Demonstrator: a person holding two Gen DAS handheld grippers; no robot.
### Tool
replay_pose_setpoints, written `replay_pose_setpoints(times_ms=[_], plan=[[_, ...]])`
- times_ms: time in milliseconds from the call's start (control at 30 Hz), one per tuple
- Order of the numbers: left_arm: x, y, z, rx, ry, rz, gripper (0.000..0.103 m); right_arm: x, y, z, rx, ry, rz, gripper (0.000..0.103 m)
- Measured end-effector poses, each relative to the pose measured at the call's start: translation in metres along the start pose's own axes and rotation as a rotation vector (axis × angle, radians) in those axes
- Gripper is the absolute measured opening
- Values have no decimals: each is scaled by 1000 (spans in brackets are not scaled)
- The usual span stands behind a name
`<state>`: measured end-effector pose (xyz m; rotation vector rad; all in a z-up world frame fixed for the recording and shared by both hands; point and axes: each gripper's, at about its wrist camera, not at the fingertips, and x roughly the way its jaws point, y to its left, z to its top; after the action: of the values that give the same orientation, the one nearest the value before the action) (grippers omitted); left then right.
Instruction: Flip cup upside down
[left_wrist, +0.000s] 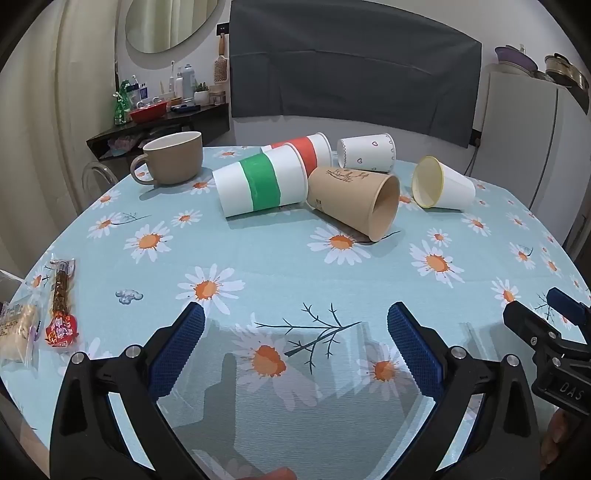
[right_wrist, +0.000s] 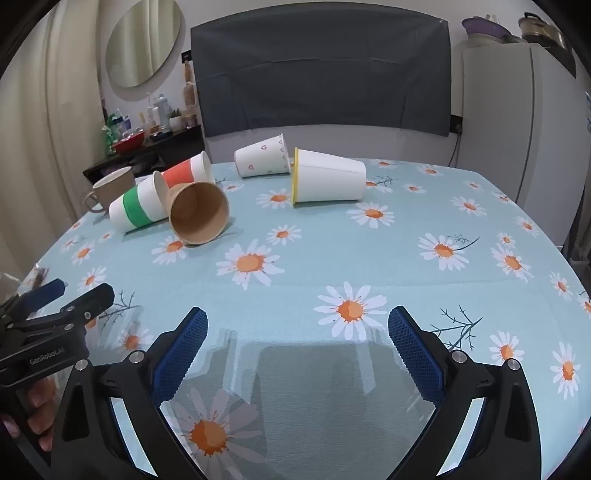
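Several paper cups lie on their sides at the far part of the table: a green-banded cup (left_wrist: 260, 183) (right_wrist: 138, 206), a red-banded cup (left_wrist: 308, 147) (right_wrist: 188, 171), a brown kraft cup (left_wrist: 356, 199) (right_wrist: 199, 212), a white cup with hearts (left_wrist: 367, 152) (right_wrist: 262, 160) and a white yellow-rimmed cup (left_wrist: 443, 183) (right_wrist: 328, 181). A brown ceramic mug (left_wrist: 173, 157) (right_wrist: 110, 188) stands upright at the far left. My left gripper (left_wrist: 295, 343) (right_wrist: 55, 295) is open and empty near the front edge. My right gripper (right_wrist: 297, 343) (left_wrist: 543, 310) is open and empty beside it.
The table (left_wrist: 277, 266) wears a light blue daisy cloth. Snack packets (left_wrist: 61, 306) lie at its front left edge. A dark shelf (left_wrist: 155, 125) with bottles and a red bowl stands back left, a dark chair back (right_wrist: 321, 70) behind, a white fridge (right_wrist: 517, 122) right.
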<state>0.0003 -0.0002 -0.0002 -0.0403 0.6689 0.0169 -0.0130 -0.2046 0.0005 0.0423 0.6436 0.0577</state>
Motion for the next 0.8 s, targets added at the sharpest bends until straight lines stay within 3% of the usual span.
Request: replay_pose_setpoints(times_ms=[800], plan=[[1,0,-2,1,1,0,97,0,1,0,8,12,8,94]])
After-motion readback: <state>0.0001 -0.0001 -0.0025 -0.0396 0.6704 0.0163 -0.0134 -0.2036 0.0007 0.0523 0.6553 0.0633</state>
